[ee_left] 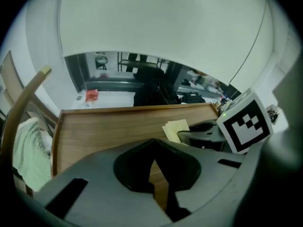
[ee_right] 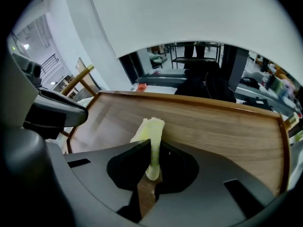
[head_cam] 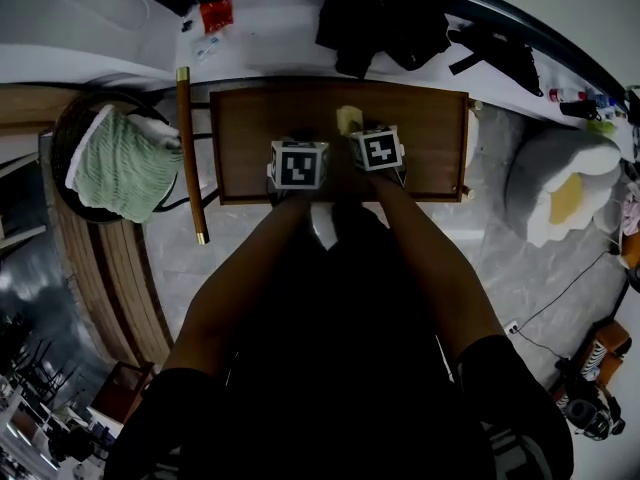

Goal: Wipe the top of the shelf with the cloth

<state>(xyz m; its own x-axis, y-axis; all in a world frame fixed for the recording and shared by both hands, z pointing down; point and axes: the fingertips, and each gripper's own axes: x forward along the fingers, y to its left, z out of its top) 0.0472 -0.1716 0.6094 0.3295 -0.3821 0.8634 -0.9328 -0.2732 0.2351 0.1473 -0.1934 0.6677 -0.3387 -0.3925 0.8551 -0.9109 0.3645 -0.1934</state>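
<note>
The wooden shelf (head_cam: 250, 138) top fills the middle of the head view. A green knit fabric (head_cam: 120, 163) lies to its left and a white pouf (head_cam: 560, 183) to its right. Both grippers hover side by side at the shelf's near edge. The left gripper (ee_left: 152, 161) has its jaws pressed together on nothing. The right gripper (ee_right: 150, 167) pinches the yellow cloth (ee_right: 150, 129), which sticks out ahead of the jaws over the shelf's middle. Whether it touches the wood cannot be told.

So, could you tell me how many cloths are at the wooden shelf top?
1: a pale yellow cloth, clamped in the right gripper, near the middle of the brown wooden shelf top. No other shows there.
</note>
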